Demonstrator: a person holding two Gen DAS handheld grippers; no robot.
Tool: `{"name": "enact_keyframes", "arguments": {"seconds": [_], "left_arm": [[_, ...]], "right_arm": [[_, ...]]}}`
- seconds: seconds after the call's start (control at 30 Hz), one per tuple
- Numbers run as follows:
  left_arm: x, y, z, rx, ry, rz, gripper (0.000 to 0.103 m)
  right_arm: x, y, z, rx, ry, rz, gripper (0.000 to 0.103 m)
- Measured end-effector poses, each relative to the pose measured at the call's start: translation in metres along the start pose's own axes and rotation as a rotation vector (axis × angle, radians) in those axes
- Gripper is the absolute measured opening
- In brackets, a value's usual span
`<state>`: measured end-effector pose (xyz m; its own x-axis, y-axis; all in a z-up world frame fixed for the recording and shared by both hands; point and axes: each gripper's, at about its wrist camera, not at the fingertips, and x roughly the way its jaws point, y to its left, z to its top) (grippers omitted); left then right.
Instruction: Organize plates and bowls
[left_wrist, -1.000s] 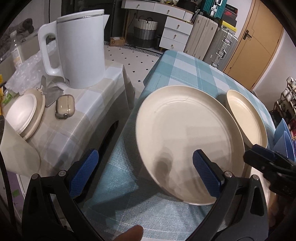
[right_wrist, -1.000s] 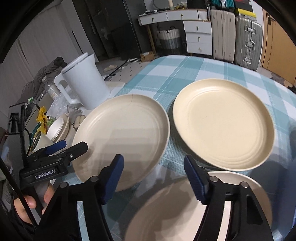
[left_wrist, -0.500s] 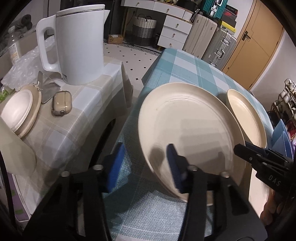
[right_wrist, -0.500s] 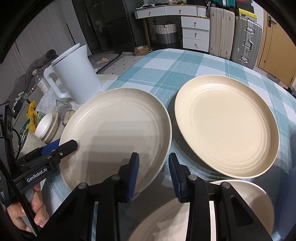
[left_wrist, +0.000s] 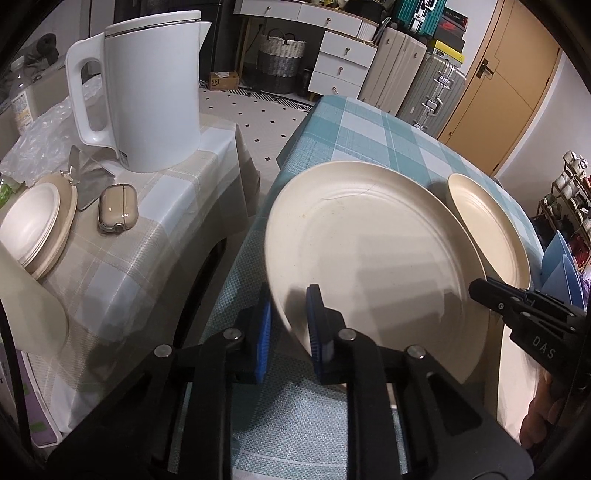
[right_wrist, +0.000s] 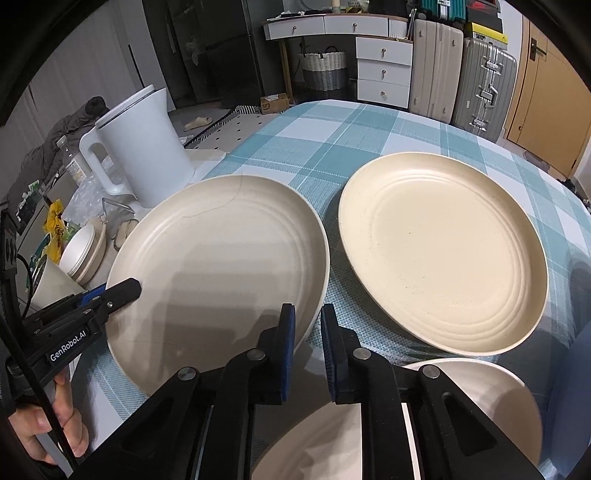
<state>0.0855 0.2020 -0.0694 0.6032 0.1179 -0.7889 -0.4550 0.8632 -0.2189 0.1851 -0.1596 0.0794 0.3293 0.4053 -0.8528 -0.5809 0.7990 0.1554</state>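
Note:
A large cream plate (left_wrist: 369, 258) (right_wrist: 221, 258) lies at the near left of the teal checked table (right_wrist: 332, 147). My left gripper (left_wrist: 289, 328) (right_wrist: 118, 293) has its jaws closing, with the blue pads pressing the plate's near left rim. My right gripper (right_wrist: 308, 343) (left_wrist: 491, 295) also has its jaws closing, and its pads pinch the same plate's right rim. A second cream plate (right_wrist: 443, 251) (left_wrist: 487, 229) lies to the right of it. A third pale plate (right_wrist: 480, 398) sits under my right gripper, partly hidden.
A white kettle (left_wrist: 147, 92) (right_wrist: 140, 155) stands on a lower side table with a stack of small bowls (left_wrist: 29, 225) and an earbud case (left_wrist: 118, 214). Blue plates (left_wrist: 561, 266) stand at the far right. Suitcases and drawers line the back wall.
Both grippers' jaws went from wide open to closed on the large plate's rim, the left at its near left edge and the right at its right edge.

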Motion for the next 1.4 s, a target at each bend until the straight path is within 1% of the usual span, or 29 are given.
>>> {"name": "enact_keyframes", "arguments": {"seconds": [0.27,0.47,0.73,1.07,1.4], "left_arm": [[-0.004,-0.001,-0.001,0.012,-0.011,0.012,0.015],[-0.019,-0.004,0.000,0.032,-0.048,0.023,0.015],[-0.045,-0.013,0.001,0.058,-0.093,0.011,0.015],[-0.077,-0.048,-0.004,0.131,-0.135,-0.023,0.015],[-0.095,-0.089,-0.020,0.201,-0.134,-0.083,0.015]], "right_arm": [[-0.004,0.002,-0.003,-0.011,-0.016,0.001,0.015],[-0.012,0.005,-0.004,-0.010,-0.037,0.004,0.015],[-0.039,0.004,-0.008,-0.001,-0.083,-0.006,0.015],[-0.080,-0.009,-0.024,0.045,-0.133,-0.044,0.015],[-0.120,-0.034,-0.053,0.117,-0.170,-0.085,0.015]]}}
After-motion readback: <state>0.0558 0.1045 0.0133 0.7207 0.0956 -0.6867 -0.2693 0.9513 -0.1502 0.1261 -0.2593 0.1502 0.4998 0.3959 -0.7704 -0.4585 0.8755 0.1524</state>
